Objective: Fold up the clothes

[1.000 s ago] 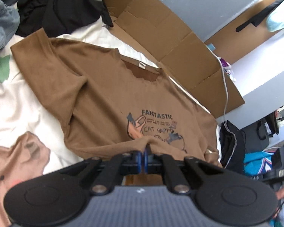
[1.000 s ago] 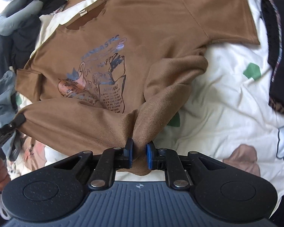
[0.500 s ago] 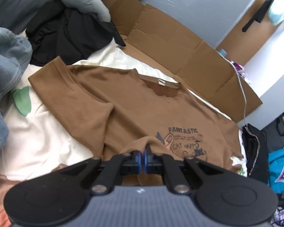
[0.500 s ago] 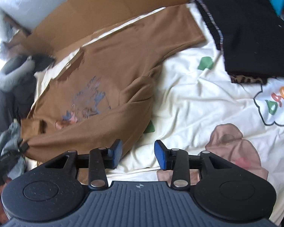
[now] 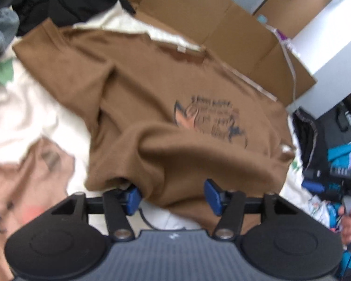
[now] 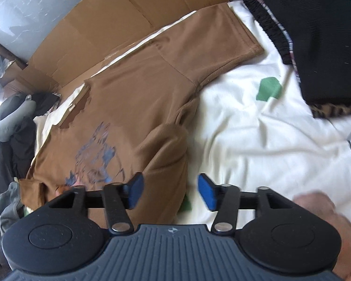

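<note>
With both the left gripper (image 5: 172, 195) and right gripper (image 6: 170, 192) spread wide and holding nothing, the brown T-shirt (image 5: 166, 107) lies print-up on the bed (image 6: 257, 140), hem apparently folded up, soft and limp, so pinch hems or seams.

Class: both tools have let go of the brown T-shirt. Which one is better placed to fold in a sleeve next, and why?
Probably the right tool: open, with the T-shirt's flat sleeve lying unobstructed straight ahead. The left tool, also open, faces bunched hem.

Brown printed T-shirt (image 5: 156, 107), hem folded up
</note>
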A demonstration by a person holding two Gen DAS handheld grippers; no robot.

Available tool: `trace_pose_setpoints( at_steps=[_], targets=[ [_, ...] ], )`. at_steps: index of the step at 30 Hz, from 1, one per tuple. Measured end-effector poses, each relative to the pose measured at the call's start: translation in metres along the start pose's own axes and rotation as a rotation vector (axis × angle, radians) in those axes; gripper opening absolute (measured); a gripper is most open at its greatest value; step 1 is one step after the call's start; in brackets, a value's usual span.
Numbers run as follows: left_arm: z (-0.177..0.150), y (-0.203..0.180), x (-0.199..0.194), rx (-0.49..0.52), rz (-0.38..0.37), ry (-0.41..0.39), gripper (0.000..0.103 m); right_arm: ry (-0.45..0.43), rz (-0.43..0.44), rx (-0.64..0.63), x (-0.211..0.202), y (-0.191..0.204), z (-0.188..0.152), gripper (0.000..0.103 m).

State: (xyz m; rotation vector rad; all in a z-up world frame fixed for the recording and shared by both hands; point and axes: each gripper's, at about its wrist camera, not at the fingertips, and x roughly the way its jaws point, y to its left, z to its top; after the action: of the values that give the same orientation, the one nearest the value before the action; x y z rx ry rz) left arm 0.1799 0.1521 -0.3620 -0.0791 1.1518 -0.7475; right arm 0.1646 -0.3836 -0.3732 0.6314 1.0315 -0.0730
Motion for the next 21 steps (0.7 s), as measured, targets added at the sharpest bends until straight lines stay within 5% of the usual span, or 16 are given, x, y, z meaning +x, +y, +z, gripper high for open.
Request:
trace_pose_setpoints(
  at_steps=[7,13,14,16,18,20,21],
  targets=[
    [-0.026,-0.009,0.031,-0.084,-0.069,0.1,0.062,0.022,0.024,-0.048,0.047,-0.012,0.021,0.068],
    [-0.035,-0.032,0.052,-0.037,-0.091,0.135,0.065,0.027,0.041,-0.075,0.067,-0.008,0.024,0.068],
    [-0.035,-0.033,0.055,-0.038,-0.09,0.136,0.065,0.028,0.043,-0.077,0.068,-0.007,0.023,0.064],
    [-0.032,-0.034,0.061,-0.051,-0.102,0.138,0.065,0.03,0.056,-0.073,0.069,-0.006,0.022,0.04],
    [-0.029,-0.03,0.067,-0.085,-0.117,0.149,0.054,0.039,0.061,-0.074,0.068,-0.004,0.02,0.021],
    [-0.026,-0.025,0.069,-0.124,-0.104,0.161,0.013,0.035,0.056,-0.08,0.062,-0.001,0.018,0.012],
    [-0.026,-0.023,0.069,-0.137,-0.103,0.162,0.006,0.034,0.055,-0.073,0.058,0.0,0.017,0.011]
  ],
)
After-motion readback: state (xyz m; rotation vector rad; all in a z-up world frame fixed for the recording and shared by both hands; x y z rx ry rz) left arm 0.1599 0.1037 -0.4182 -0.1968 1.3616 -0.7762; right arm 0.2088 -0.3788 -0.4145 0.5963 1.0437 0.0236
